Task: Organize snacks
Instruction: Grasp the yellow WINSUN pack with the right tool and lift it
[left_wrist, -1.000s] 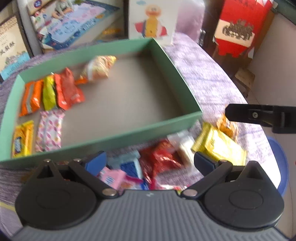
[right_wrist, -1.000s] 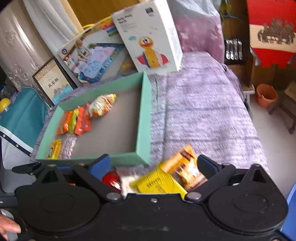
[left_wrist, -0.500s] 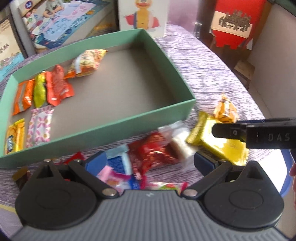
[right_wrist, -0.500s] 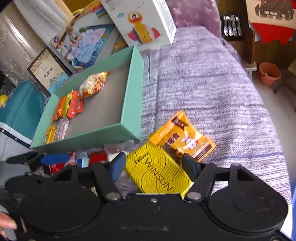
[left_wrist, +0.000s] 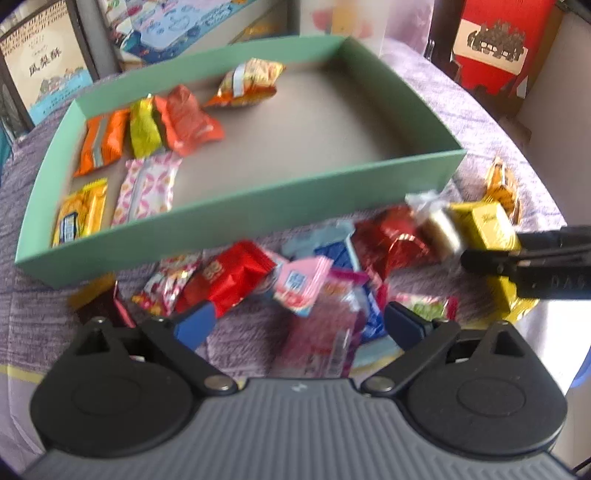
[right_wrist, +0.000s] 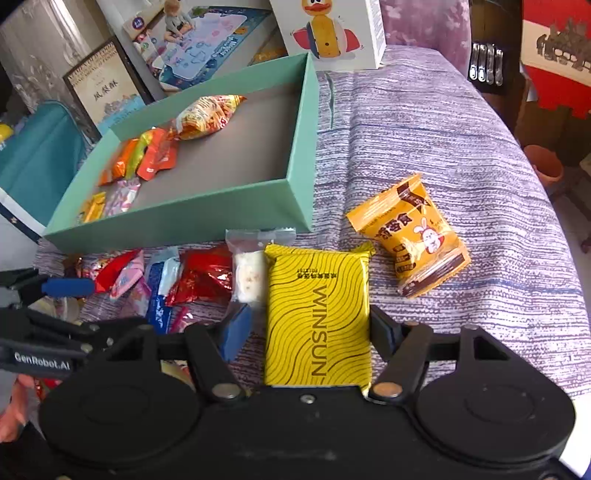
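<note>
A green box (left_wrist: 258, 206) (right_wrist: 177, 221) holds several snack packets at its left end. Loose snacks lie on the purple cloth in front of it, among them a red packet (left_wrist: 229, 277) and a pink one (left_wrist: 299, 288). My left gripper (left_wrist: 295, 325) is open and empty above this pile. My right gripper (right_wrist: 310, 332) straddles a yellow WINSUN packet (right_wrist: 317, 314); the right pad touches it, the left blue pad stands slightly off. An orange rabbit packet (right_wrist: 410, 236) lies just beyond to the right. The right gripper also shows in the left wrist view (left_wrist: 524, 266).
A white duck box (right_wrist: 332, 29), a play-mat box (right_wrist: 207, 40) and a framed picture (right_wrist: 107, 92) stand behind the green box. A red carton (left_wrist: 491, 40) is at the far right. The table edge drops off on the right.
The right gripper has come down around the yellow packet and narrowed its jaws. The left gripper has drawn back and dropped closer over the loose pile.
</note>
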